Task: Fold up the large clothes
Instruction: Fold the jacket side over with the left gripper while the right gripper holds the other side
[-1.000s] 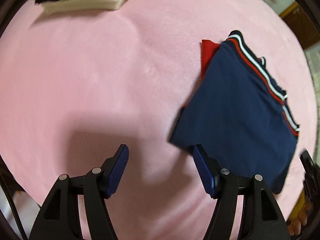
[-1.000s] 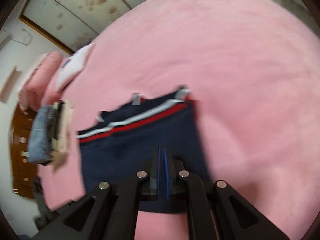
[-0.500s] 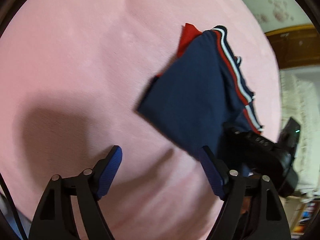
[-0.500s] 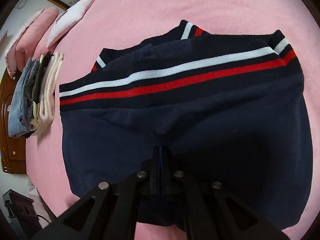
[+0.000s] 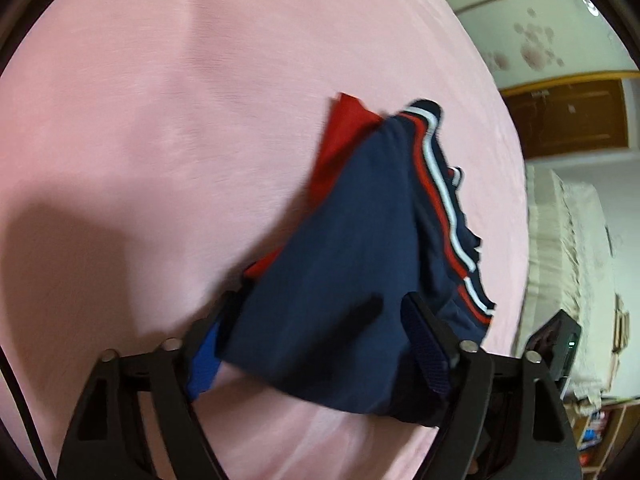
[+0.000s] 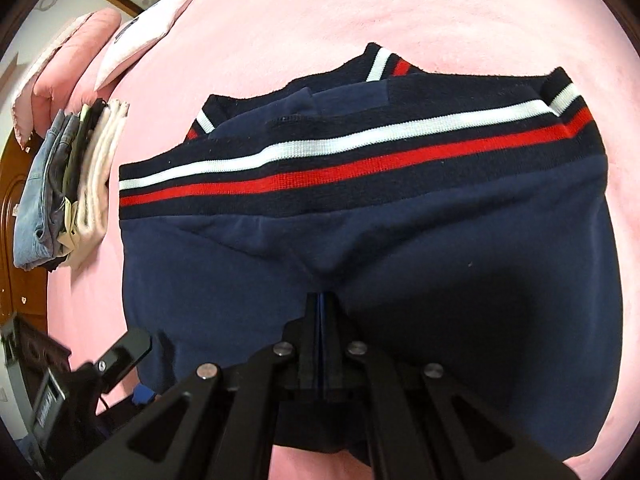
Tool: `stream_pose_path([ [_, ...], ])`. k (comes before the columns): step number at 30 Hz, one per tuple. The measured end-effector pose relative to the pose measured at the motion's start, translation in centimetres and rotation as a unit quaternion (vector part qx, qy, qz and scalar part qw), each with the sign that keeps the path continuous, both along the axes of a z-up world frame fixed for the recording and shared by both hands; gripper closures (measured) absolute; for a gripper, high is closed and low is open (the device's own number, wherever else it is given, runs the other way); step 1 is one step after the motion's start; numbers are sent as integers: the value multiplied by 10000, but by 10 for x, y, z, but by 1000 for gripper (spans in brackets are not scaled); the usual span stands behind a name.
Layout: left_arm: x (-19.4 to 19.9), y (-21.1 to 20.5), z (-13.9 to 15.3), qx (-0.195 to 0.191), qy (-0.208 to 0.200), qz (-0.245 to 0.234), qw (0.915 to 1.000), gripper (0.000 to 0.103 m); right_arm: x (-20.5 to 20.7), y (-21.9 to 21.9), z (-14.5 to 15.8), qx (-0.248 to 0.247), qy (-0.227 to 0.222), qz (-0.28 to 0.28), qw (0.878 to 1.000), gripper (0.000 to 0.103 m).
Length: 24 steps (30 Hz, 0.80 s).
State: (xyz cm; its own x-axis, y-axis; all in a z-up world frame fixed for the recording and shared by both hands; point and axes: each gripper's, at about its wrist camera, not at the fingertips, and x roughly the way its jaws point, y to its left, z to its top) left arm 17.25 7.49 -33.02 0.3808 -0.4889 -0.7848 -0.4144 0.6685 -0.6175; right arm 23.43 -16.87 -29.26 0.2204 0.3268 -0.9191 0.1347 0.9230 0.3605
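Note:
A folded navy garment (image 6: 400,248) with a red and white striped band and a red part underneath is held up over the pink bed cover (image 6: 304,12). My right gripper (image 6: 322,304) is shut on its near edge. In the left wrist view the garment (image 5: 360,264) hangs between the fingers of my left gripper (image 5: 316,332). That gripper is open, with one blue pad (image 5: 424,344) at the garment's right and the other half hidden behind the cloth. The right gripper's body (image 5: 556,344) shows at the right.
A stack of folded clothes (image 6: 64,188) lies at the left on the bed, with pink pillows (image 6: 80,40) beyond it. Dark wooden furniture (image 6: 16,208) stands at the far left. A wooden door (image 5: 568,116) and a white covered thing (image 5: 568,256) are past the bed's right edge.
The right gripper has lifted the garment closer and higher. My left gripper has moved in, so the garment's edge now sits between its open fingers.

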Motion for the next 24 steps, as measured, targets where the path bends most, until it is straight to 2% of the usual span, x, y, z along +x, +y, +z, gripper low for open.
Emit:
stream_pose_path([
  [1, 4, 0, 0, -88, 34, -79, 9999, 37, -1, 0, 0, 13, -4, -47, 10000, 103],
  [3, 9, 0, -1, -105, 168, -150, 9997, 63, -3, -4, 1, 58, -3, -155, 9999, 103],
  [4, 8, 2, 1, 39, 223, -176, 9996, 68, -4, -6, 1, 86, -2, -207, 9997, 103],
  [8, 3, -2, 24, 475, -84, -464, 9978, 84, -7, -9, 1, 192, -33, -379, 9991, 103],
  [10, -3, -4, 41, 436, -438, -523, 9967, 86, -8, -8, 2, 201, -72, -394, 9990, 103],
  [13, -8, -16, 68, 101, -941, -746, 9927, 89, -9, -9, 3, 230, -131, -320, 9991, 103],
  [20, -10, -58, 98, -18, -1383, -1099, 9843, 90, -9, -21, 0, 598, -102, -136, 9981, 103],
  [24, -21, -75, 112, 203, -1514, -1096, 9822, 90, -6, -30, -2, 871, 2, 89, 9962, 103],
])
